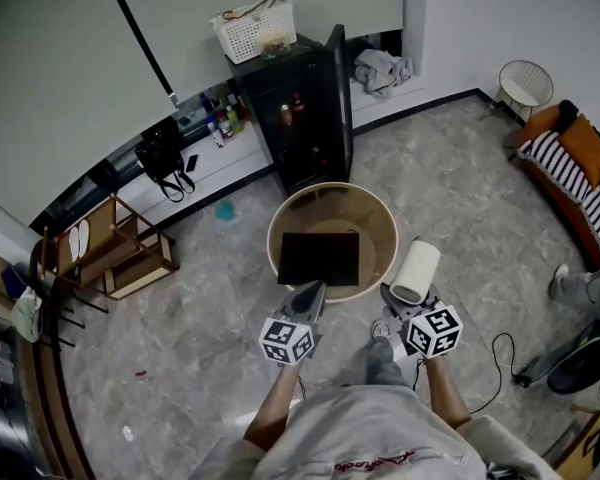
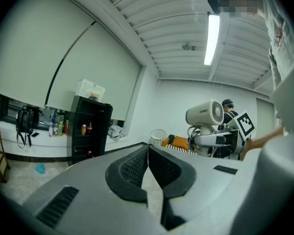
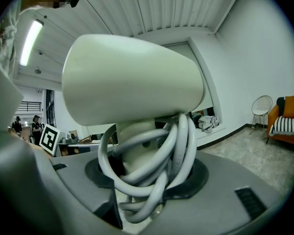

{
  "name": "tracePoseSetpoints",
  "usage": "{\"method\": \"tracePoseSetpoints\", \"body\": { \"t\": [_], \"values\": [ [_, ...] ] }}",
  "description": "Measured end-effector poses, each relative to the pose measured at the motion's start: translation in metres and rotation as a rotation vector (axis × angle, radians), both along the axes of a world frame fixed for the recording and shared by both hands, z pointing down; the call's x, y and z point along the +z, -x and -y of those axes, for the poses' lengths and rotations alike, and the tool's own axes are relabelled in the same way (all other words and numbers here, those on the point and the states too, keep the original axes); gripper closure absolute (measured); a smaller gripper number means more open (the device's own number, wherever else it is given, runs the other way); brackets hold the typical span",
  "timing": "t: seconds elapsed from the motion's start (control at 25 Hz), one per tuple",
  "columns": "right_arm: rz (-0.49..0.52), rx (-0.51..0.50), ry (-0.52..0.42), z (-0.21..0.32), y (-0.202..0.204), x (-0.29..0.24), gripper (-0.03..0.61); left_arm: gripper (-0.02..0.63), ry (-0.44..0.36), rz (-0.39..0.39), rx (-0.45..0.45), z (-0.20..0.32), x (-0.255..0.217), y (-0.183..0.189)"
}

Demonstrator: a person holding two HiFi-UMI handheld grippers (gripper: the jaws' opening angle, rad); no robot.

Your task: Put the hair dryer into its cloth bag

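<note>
Hair dryer (image 1: 417, 271) is off the table, upright in the right gripper (image 1: 400, 296), barrel on top, at the near right edge of the round table (image 1: 380, 238). The right gripper view shows the jaws partly open and clamped on the handle (image 3: 130, 141), with the grey cord (image 3: 176, 151) wound loosely round it. Some loops sit between the pads, others hang free below.

Left gripper (image 1: 308, 293): jaws pressed together, nothing between them, held out level beside the right one, near the table's front rim.

A flat dark rectangle on the table is, I judge, the cloth bag (image 1: 320, 258). It lies well clear of both tools. Which side the mouth is on cannot be made out.

Task stage: the hair dryer is in hand but the bag is not yet opened.

Risks from here:
- The grip bears partly on the cord, not on bare handle. The loops could shift and let the top-heavy body tip or twist in the jaws.
- Hanging loops could catch on the bag's edge and drag the cloth instead of going in.
- The bag lies flat, so a thin edge will be hard to pinch. The left gripper must first open, and it may take both layers and close the mouth off.
- With only one tool holding the mouth, pushing the dryer in could slide the bag across the smooth top, perhaps over the rim.
- The barrel is wide, so a slack mouth may not admit it.
</note>
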State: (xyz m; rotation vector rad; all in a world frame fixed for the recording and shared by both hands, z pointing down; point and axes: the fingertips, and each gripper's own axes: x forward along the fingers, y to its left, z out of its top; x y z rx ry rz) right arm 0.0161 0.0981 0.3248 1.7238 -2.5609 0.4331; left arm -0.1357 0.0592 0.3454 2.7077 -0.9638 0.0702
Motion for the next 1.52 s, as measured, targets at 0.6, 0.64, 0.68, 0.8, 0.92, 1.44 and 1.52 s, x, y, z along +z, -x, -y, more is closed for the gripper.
{"method": "tracePoseSetpoints", "body": {
  "t": [0.6,0.64,0.68,0.8,0.92,1.44,1.52],
  "values": [
    [0.001,-0.133,0.002,0.141,-0.079,-0.015,0.321,0.583,0.013,0.031,-0.100,0.123,-0.013,-0.083],
    [0.001,-0.145,0.003,0.149,-0.085,-0.014,0.321,0.583,0.014,0.032,-0.111,0.129,-0.013,-0.088],
    [0.002,-0.156,0.003,0.158,-0.090,-0.014,0.322,0.583,0.015,0.036,-0.122,0.135,-0.012,-0.092],
    [0.006,-0.192,0.005,0.180,-0.099,-0.013,0.321,0.583,0.026,0.051,-0.154,0.149,-0.010,-0.100],
    [0.007,-0.226,0.010,0.197,-0.105,-0.011,0.321,0.583,0.043,0.055,-0.189,0.160,-0.003,-0.102],
    [0.040,-0.324,0.069,0.245,-0.099,0.031,0.322,0.583,0.118,0.073,-0.328,0.178,0.036,-0.083],
    [0.039,-0.343,0.079,0.249,-0.095,0.037,0.321,0.583,0.141,0.072,-0.347,0.176,0.046,-0.080]
  ]
}}
